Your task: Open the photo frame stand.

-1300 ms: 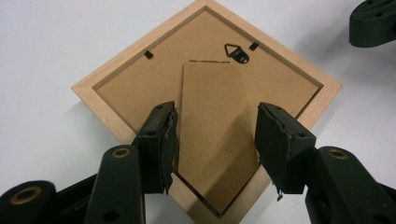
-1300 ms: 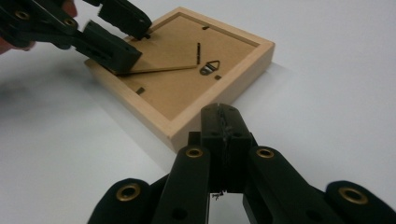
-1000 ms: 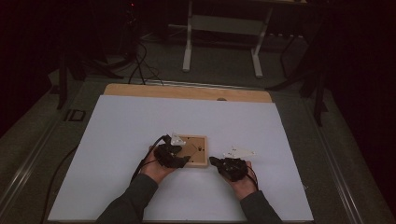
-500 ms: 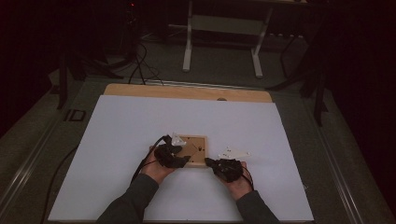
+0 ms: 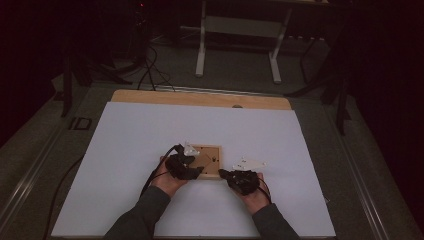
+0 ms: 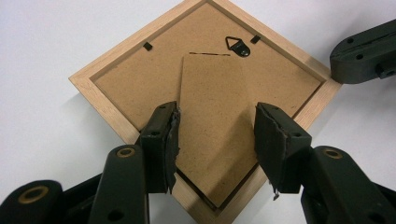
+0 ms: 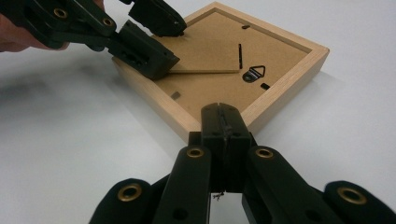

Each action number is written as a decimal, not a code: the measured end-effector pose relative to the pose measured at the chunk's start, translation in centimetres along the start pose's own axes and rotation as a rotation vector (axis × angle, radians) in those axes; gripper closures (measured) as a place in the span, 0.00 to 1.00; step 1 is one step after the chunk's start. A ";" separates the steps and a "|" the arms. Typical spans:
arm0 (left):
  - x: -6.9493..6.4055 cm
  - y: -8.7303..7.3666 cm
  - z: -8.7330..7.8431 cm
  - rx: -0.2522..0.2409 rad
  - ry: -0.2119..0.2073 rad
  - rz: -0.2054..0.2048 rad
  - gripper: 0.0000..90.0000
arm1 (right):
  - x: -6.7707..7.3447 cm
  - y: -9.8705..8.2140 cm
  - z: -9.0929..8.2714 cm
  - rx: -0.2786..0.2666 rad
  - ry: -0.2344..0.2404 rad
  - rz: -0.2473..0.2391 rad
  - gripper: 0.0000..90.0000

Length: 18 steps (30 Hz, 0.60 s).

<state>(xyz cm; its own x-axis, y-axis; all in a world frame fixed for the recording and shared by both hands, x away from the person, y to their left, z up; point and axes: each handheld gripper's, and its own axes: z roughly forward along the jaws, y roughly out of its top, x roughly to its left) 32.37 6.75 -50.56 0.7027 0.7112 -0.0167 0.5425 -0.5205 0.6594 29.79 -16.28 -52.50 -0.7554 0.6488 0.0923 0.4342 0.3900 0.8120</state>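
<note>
A small wooden picture frame [image 5: 212, 159] lies face down on the white table top. Its hardboard back carries a metal hanger [image 6: 237, 45] and a fold-out stand [image 6: 215, 116]. My left gripper [image 6: 217, 140] reaches in over the frame's near left corner, and its pads press on the two side edges of the stand. In the right gripper view the stand [image 7: 205, 71] is lifted a little off the back, with the left gripper [image 7: 159, 42] on it. My right gripper [image 7: 223, 121] is shut with nothing in it, its tip against the frame's outer edge [image 7: 261, 112].
A white sheet [image 5: 125, 150] covers the table, with a bare wooden strip [image 5: 200, 98] along the far edge. Beyond it are a dark floor, cables [image 5: 150, 75] and the legs of another stand [image 5: 201, 50]. Both forearms come in from the bottom edge.
</note>
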 end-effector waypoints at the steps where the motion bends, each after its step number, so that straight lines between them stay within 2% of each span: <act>1: 0.0 0.0 0.0 0.000 0.000 0.000 0.58 | 0.0 0.0 0.0 0.000 0.000 0.000 1.00; 18: -0.1 0.8 -0.3 0.021 0.005 0.001 0.58 | 0.0 0.4 0.0 0.035 -0.004 -0.010 1.00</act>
<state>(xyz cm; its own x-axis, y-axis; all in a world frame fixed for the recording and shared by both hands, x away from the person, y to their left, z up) 32.61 6.41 -49.84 0.7013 0.7127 -0.0123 0.5513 -0.5314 0.6432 29.96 -16.08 -52.16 -0.7581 0.6469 0.0818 0.4432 0.4193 0.7923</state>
